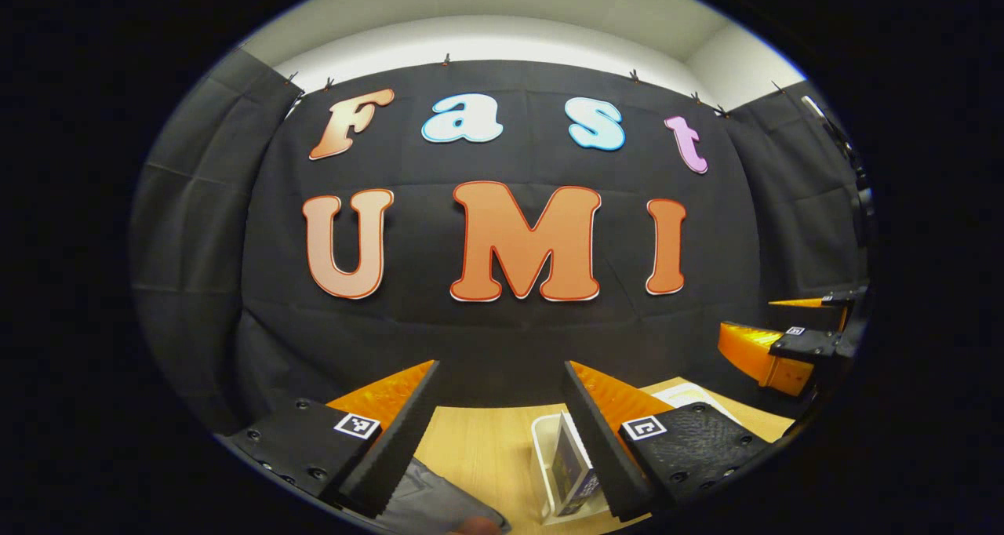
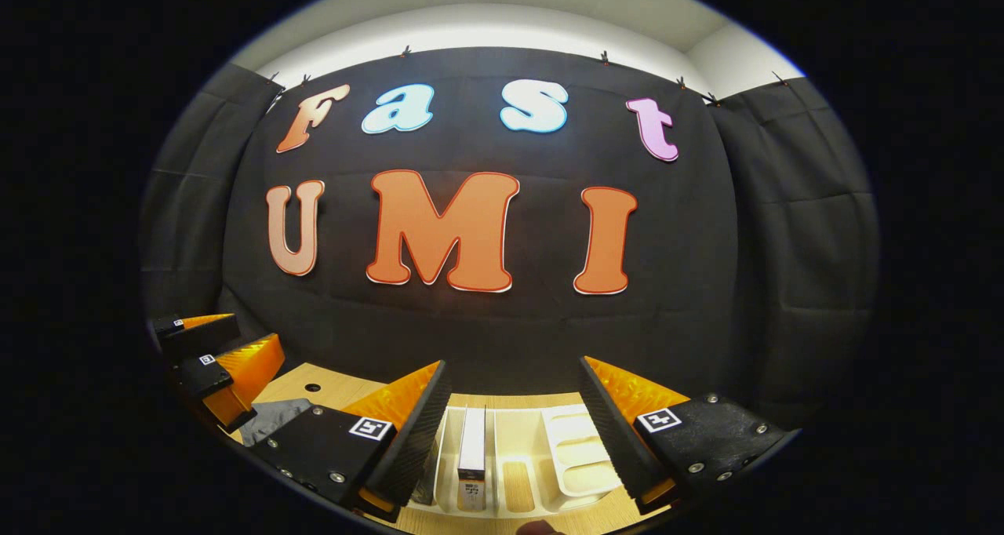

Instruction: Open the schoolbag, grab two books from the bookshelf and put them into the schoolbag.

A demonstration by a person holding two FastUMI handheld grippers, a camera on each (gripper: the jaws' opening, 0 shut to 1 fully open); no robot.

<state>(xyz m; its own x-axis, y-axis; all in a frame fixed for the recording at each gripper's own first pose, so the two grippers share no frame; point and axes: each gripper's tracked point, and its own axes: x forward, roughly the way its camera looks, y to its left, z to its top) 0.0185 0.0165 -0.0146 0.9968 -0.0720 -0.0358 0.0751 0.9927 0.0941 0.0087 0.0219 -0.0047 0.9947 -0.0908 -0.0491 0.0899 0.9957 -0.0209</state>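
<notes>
In the left gripper view my left gripper (image 1: 500,364) is open with nothing between its fingers, held above the wooden table (image 1: 486,441). The grey schoolbag (image 1: 439,504) lies just under its left finger. A white bookshelf rack (image 1: 541,456) with a dark book (image 1: 571,468) stands below its right finger. In the right gripper view my right gripper (image 2: 514,362) is open over the white bookshelf rack (image 2: 572,449), where a white-spined book (image 2: 472,449) stands upright. The grey schoolbag (image 2: 274,419) shows at the lower left.
Each gripper sees the other off to the side: the right gripper (image 1: 749,317) at the far right, the left gripper (image 2: 255,329) at the far left, both raised above the table (image 2: 337,394). The black cloth wall stands close behind the table.
</notes>
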